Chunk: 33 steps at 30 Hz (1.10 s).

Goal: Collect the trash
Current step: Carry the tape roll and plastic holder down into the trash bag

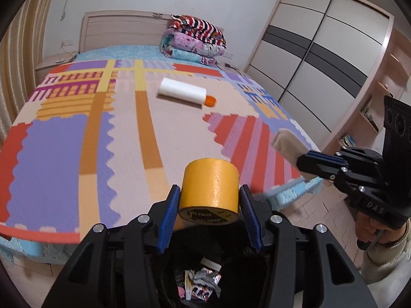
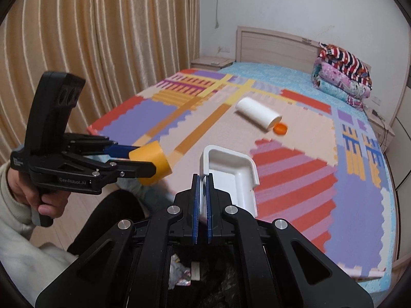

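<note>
My left gripper [image 1: 209,200] is shut on a yellow tape roll [image 1: 210,187], held over a black trash bin [image 1: 205,277] with wrappers inside. The tape roll also shows in the right wrist view [image 2: 151,161], held by the left gripper [image 2: 143,160]. My right gripper [image 2: 203,195] is shut on the rim of a white plastic tray [image 2: 231,172], above the same bin [image 2: 195,274]; in the left wrist view the right gripper [image 1: 308,163] holds the tray [image 1: 287,143] at the bed's edge. A white bottle [image 1: 182,92] and its orange cap [image 1: 210,100] lie on the bed.
The bed carries a colourful foam mat [image 1: 77,141] and folded quilts [image 1: 195,41] by the headboard. A wardrobe [image 1: 321,59] stands on the right, curtains [image 2: 90,51] on the left, and a nightstand [image 2: 210,63] by the bed's head.
</note>
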Each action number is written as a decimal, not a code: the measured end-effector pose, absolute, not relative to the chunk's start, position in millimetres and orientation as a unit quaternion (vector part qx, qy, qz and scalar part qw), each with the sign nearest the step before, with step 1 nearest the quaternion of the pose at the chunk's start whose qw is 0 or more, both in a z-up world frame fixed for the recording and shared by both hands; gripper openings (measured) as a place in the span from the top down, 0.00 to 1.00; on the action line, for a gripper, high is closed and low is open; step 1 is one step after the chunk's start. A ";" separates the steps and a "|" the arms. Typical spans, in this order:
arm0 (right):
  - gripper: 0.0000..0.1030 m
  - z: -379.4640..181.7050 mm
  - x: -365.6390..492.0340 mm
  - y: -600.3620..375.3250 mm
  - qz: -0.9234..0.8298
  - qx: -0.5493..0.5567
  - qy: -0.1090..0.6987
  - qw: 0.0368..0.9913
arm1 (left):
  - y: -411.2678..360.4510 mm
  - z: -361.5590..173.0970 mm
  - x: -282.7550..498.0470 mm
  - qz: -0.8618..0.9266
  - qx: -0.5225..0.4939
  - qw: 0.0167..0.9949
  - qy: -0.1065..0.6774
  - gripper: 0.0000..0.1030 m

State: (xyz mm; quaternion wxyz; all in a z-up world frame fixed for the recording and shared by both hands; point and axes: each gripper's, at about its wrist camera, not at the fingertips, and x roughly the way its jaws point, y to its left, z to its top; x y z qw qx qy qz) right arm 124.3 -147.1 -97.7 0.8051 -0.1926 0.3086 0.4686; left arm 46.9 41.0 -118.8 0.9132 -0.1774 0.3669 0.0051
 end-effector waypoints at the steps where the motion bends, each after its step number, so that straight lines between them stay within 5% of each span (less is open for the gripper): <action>1: 0.95 -101.5 120.2 -149.0 0.470 -0.192 0.312 0.803 | 37.1 -121.4 44.1 0.001 -0.176 0.912 0.371 0.55; 33: 0.95 -295.5 113.4 -154.4 0.438 -0.176 0.545 0.693 | -11.8 -300.7 47.6 -0.022 -0.193 0.794 0.577 0.55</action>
